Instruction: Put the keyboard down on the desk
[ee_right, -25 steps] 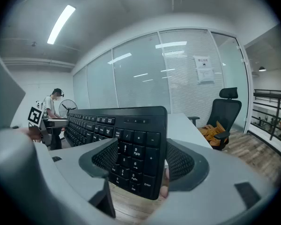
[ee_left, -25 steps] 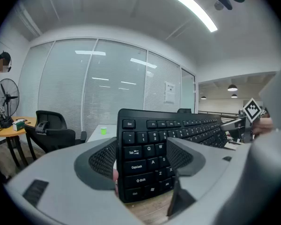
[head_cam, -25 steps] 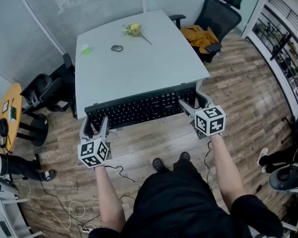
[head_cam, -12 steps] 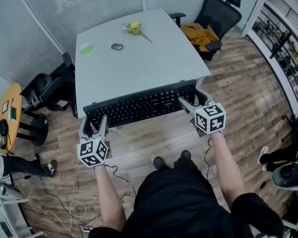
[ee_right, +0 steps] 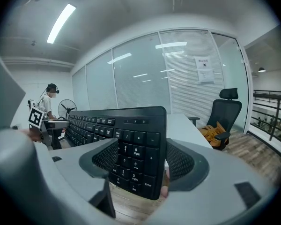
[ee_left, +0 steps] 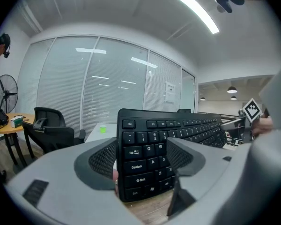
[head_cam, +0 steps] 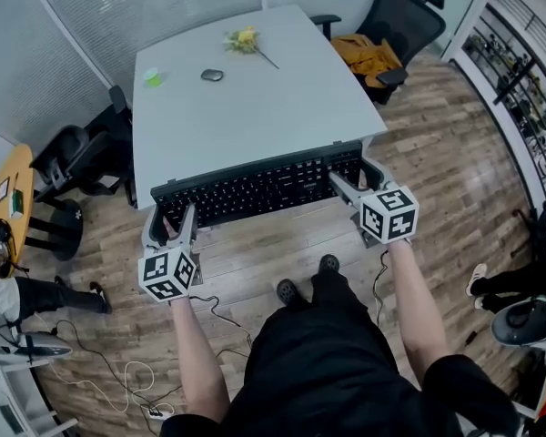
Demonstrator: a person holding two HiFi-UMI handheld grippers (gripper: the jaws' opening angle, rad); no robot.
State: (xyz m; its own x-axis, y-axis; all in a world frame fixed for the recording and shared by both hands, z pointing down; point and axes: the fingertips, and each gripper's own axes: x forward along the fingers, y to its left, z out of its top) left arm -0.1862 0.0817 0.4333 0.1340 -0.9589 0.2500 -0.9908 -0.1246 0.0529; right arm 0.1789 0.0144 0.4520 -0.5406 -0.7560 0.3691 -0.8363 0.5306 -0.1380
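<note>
A long black keyboard [head_cam: 259,188] hangs in the air just in front of the near edge of the white desk [head_cam: 246,107], held by both ends. My left gripper [head_cam: 171,232] is shut on its left end [ee_left: 143,158], jaws on either side of the Esc-to-Ctrl keys. My right gripper [head_cam: 348,182] is shut on its right end [ee_right: 140,163], over the number pad. The keyboard's far edge overlaps the desk's front edge in the head view, and it tilts up toward me in both gripper views.
On the desk's far part lie a grey mouse [head_cam: 212,75], a green cup [head_cam: 153,77] and a yellow flower [head_cam: 246,40]. Black office chairs stand at the left [head_cam: 73,157] and far right [head_cam: 396,25]. A round wooden side table [head_cam: 5,198] is at left. Cables trail over the floor [head_cam: 136,381].
The keyboard and both grippers have edged slightly forward toward the desk; the grips are unchanged. The view has shifted a little.
</note>
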